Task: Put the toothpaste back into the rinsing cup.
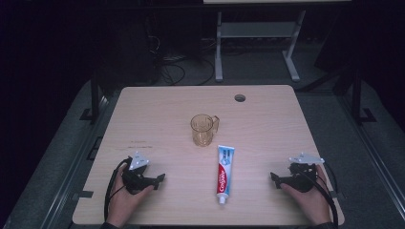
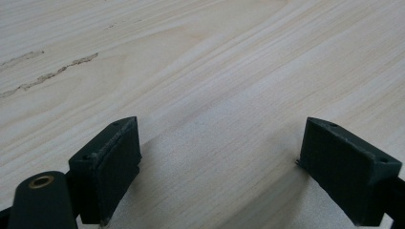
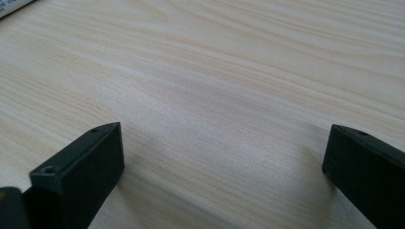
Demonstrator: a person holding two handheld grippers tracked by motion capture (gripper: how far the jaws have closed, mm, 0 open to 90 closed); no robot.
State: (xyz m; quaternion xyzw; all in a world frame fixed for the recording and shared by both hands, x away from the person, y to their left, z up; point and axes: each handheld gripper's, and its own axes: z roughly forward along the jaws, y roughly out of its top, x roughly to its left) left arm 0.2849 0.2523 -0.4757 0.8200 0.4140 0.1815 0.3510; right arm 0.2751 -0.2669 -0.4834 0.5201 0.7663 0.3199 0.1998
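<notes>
Toothpaste tube (image 1: 224, 174): lies flat on the worktop (image 1: 157, 109), cap toward the person, between the two hands.
Left claw (image 1: 160, 179): jaws wide, nothing between them.
Right claw (image 1: 274, 177): jaws wide, empty, resting near the worktop's edge.
Approach: likely best to grip the tube across its flat body, low and level.
Obstacle: amber cup (image 1: 204, 129) stands just beyond the tube's tail; keep clear.

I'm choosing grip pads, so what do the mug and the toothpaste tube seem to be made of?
The mug looks like clear amber-tinted plastic, smooth and glossy: the wood-grain table shows through its wall. It could be glass. The toothpaste tube looks like soft laminated plastic with a shiny printed skin and a white cap, lying flat.
</notes>
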